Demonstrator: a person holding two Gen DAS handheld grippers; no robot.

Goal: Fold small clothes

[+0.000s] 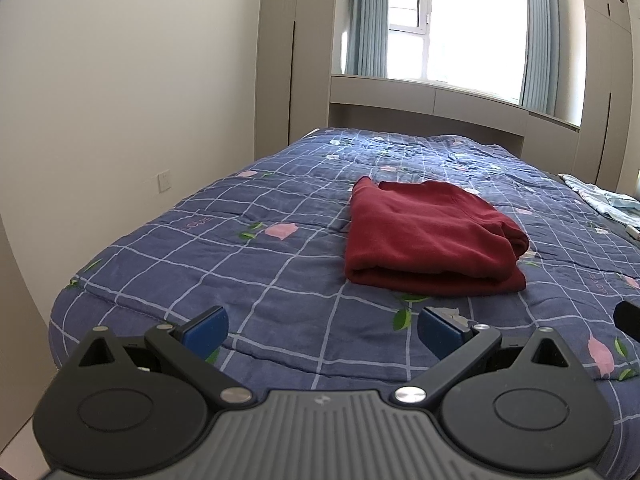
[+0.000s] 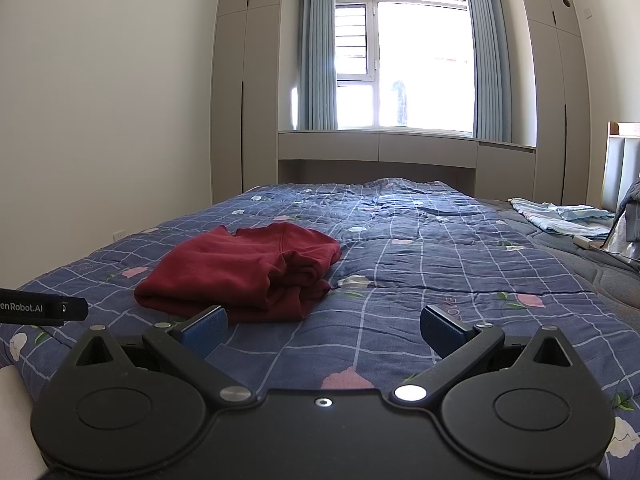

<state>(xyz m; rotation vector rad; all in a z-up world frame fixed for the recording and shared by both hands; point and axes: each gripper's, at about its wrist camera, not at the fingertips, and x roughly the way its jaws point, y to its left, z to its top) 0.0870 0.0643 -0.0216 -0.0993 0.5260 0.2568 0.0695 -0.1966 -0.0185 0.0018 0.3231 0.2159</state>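
Lying folded on blue checked quilt: one red garment. Two grippers hovering near it, left gripper and right gripper, both spread wide, gripping nothing, touching nothing.

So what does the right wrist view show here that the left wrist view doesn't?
Only the right wrist view shows the padded headboard at the far right, and the left gripper's tip, printed with lettering, entering from the left.

Only the left wrist view shows the wall switch and the right gripper's dark tip at its right edge.

Both show the folded red garment on the blue checked quilt, the crumpled pale blue cloth, the window, and each camera's own gripper open and empty: left gripper, right gripper.
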